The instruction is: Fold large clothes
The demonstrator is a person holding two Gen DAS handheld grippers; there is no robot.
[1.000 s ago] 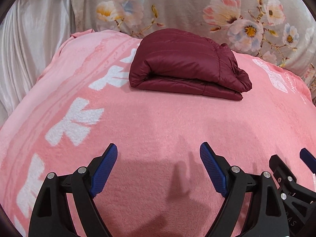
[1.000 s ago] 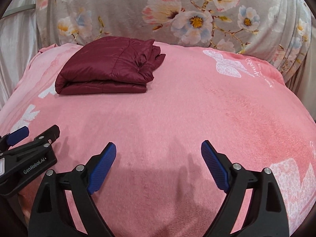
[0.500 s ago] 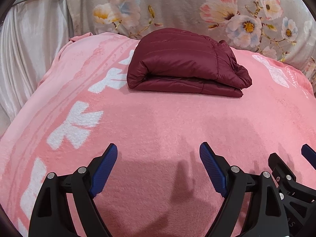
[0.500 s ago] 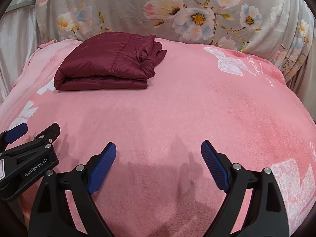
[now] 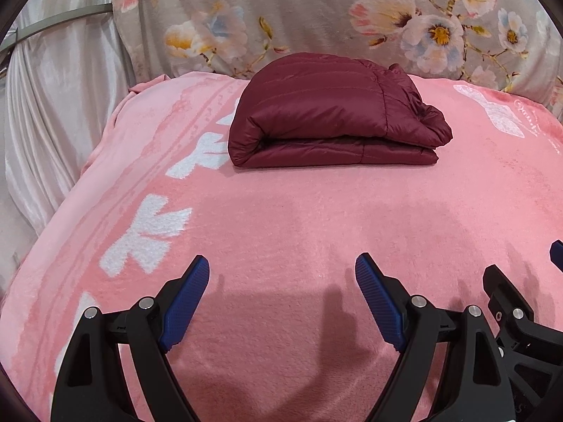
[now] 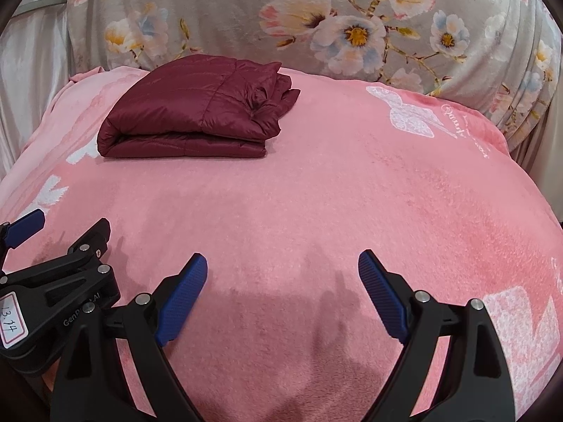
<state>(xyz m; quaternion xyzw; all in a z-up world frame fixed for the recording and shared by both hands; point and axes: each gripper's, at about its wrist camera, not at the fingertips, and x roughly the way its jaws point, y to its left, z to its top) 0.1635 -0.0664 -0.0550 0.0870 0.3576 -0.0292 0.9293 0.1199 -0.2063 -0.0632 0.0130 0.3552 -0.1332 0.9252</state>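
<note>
Both claws gape, clear of folded jacket (image 5: 334, 112).

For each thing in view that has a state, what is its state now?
Maroon jacket: folded, lying on the pink blanket, untouched.
Pink blanket: spread flat.
Left gripper: jaws open, holding nothing.
Right gripper: jaws open, holding nothing.

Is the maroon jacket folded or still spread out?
Folded: the jacket lies as a compact stacked bundle on the pink blanket, rounded fold at its left end.
</note>
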